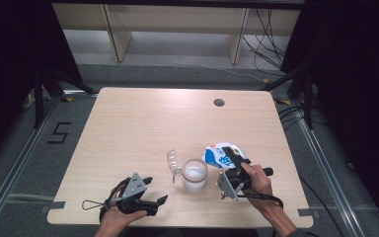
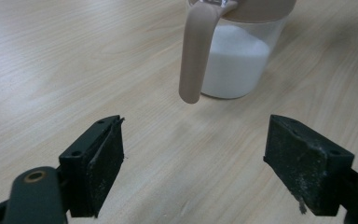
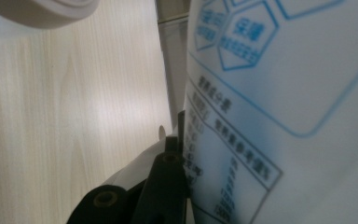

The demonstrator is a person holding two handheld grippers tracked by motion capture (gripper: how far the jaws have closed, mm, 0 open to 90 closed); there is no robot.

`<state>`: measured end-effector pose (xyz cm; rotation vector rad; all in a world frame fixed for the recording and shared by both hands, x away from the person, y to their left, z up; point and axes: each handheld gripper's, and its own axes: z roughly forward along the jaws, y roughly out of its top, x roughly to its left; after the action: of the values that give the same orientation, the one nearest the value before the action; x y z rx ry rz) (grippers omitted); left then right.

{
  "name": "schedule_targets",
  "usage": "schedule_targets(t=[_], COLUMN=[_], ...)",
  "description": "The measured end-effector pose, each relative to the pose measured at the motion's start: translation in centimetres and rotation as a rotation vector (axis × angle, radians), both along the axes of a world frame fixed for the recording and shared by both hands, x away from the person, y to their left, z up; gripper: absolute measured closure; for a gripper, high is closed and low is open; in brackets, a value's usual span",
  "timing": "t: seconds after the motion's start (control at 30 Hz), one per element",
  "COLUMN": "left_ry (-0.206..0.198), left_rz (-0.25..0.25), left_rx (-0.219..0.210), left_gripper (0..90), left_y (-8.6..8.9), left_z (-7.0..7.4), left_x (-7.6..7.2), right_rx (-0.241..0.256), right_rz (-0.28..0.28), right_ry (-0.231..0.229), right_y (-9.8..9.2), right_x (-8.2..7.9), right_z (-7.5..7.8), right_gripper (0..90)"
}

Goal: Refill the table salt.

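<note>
A clear tub (image 1: 194, 175) of white powder stands near the table's front, with its clear lid (image 1: 172, 162) swung open to the left. My right gripper (image 1: 235, 159) is shut on a blue and white printed bag (image 1: 221, 154) held just right of the tub. In the right gripper view the bag (image 3: 279, 93) is pressed against one black finger (image 3: 168, 182); the other finger is hidden behind it. My left gripper (image 1: 157, 189) is open and low over the table, left of the tub. In its own view the left gripper (image 2: 193, 158) faces the tub (image 2: 237, 60) and a beige hanging strap (image 2: 196, 56).
The wooden table (image 1: 143, 123) has a dark cable hole (image 1: 219, 102) at the back right. Its front edge lies just under both hands. Shelving legs and cables stand on the floor beyond the table.
</note>
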<state>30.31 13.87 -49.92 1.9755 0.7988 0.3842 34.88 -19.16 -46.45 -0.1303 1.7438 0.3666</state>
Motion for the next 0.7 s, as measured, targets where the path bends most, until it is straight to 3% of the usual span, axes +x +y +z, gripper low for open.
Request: schedule_targets(t=[0.17,0.2,0.27,0.4,0.43,0.47,0.53,0.57,0.6,0.7], left_ry=[-0.001,0.000,-0.001,-0.001,-0.004,-0.004,-0.004,-0.004,-0.002,0.003], left_rz=[-0.002,-0.004,-0.005,-0.004,-0.007,-0.007,-0.007,-0.007,-0.002,0.003], left_rx=[0.007,0.002,0.003,0.002,-0.001,-0.001,0.000,0.000,0.007,0.003], left_gripper=[19.1,19.0,19.0,19.1,19.0,19.0,19.1,19.1,19.1,19.0], left_y=[0.0,0.0,0.0,0.0,0.0,0.0,0.0,0.0,0.0,-0.1], left_z=[0.0,0.0,0.0,0.0,-0.1,-0.1,0.0,0.0,0.0,-0.1], left_x=[0.0,0.0,0.0,0.0,0.0,0.0,0.0,0.0,0.0,0.0], right_rx=[0.021,0.062,0.057,0.154,0.204,0.204,0.270,0.270,0.321,0.330], right_rz=[-0.011,-0.054,-0.044,-0.046,-0.062,-0.062,-0.084,-0.084,-0.094,-0.103], right_ry=[0.021,0.054,0.053,0.115,0.160,0.160,0.194,0.194,0.218,0.234], right_y=[-0.3,-0.4,-0.5,-1.1,-1.6,-1.6,-2.5,-2.5,-3.2,-3.6], right_x=[0.1,-0.1,0.0,0.7,1.0,1.0,1.5,1.5,1.8,2.1], right_z=[-0.1,-0.2,-0.1,-0.1,-0.1,-0.1,0.3,0.3,0.4,0.3], right_gripper=[88.2,88.4,88.5,88.6,88.8,88.8,89.1,89.1,89.3,89.4])
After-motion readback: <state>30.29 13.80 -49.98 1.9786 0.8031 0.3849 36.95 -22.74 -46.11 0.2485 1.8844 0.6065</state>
